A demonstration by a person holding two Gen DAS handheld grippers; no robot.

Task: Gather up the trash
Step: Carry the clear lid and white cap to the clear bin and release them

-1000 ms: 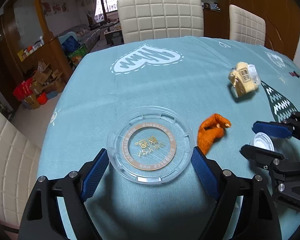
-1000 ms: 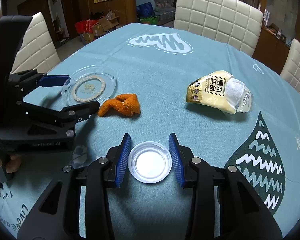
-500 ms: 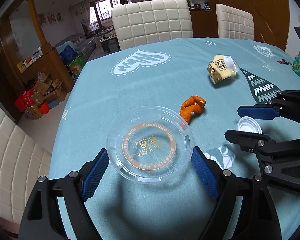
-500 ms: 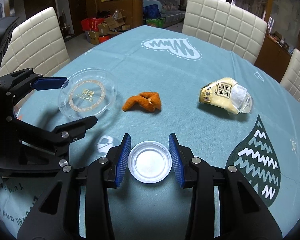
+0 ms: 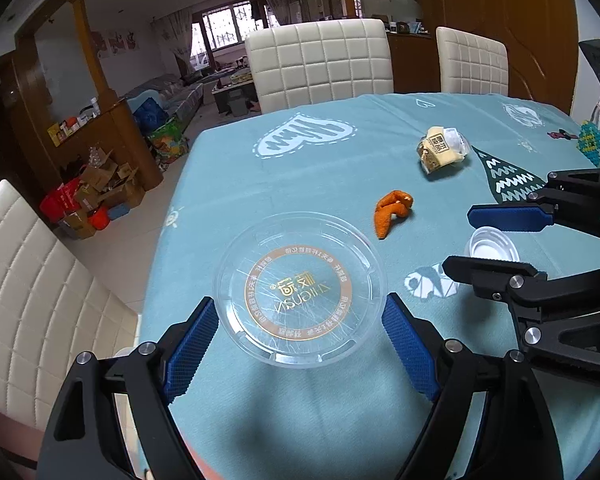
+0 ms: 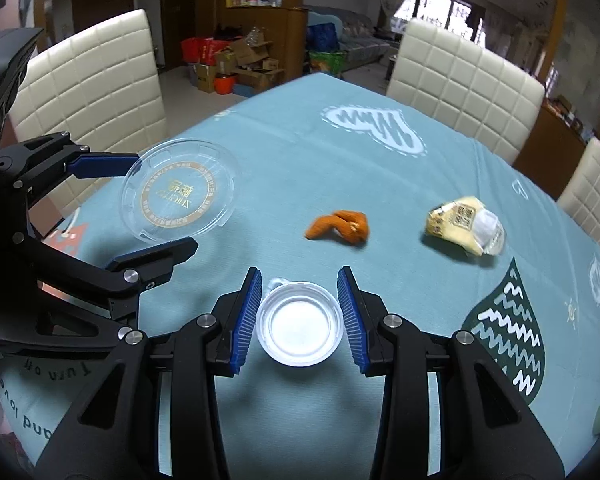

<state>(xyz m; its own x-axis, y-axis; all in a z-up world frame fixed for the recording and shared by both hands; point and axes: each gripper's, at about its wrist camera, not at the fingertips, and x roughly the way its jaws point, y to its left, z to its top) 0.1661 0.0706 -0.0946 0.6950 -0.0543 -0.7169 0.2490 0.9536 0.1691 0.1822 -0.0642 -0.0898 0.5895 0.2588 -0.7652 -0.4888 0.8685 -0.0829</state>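
Observation:
My left gripper (image 5: 298,330) is shut on a large clear plastic lid with a gold ring print (image 5: 300,292) and holds it above the table; it also shows in the right wrist view (image 6: 178,192). My right gripper (image 6: 300,318) is shut on a small white round cup lid (image 6: 300,324), also lifted; it shows in the left wrist view (image 5: 490,244). An orange peel-like scrap (image 6: 340,226) (image 5: 392,212) and a yellow snack wrapper (image 6: 466,226) (image 5: 442,150) lie on the teal tablecloth (image 6: 380,160).
White quilted chairs (image 5: 318,64) (image 6: 88,80) stand around the table. Cardboard boxes and bags (image 5: 92,196) sit on the floor to the left. A colourful knitted item (image 5: 590,146) lies at the table's far right edge.
Both grippers have risen and drawn back from the table with their lids held. The orange scrap and wrapper look farther away and stayed on the cloth.

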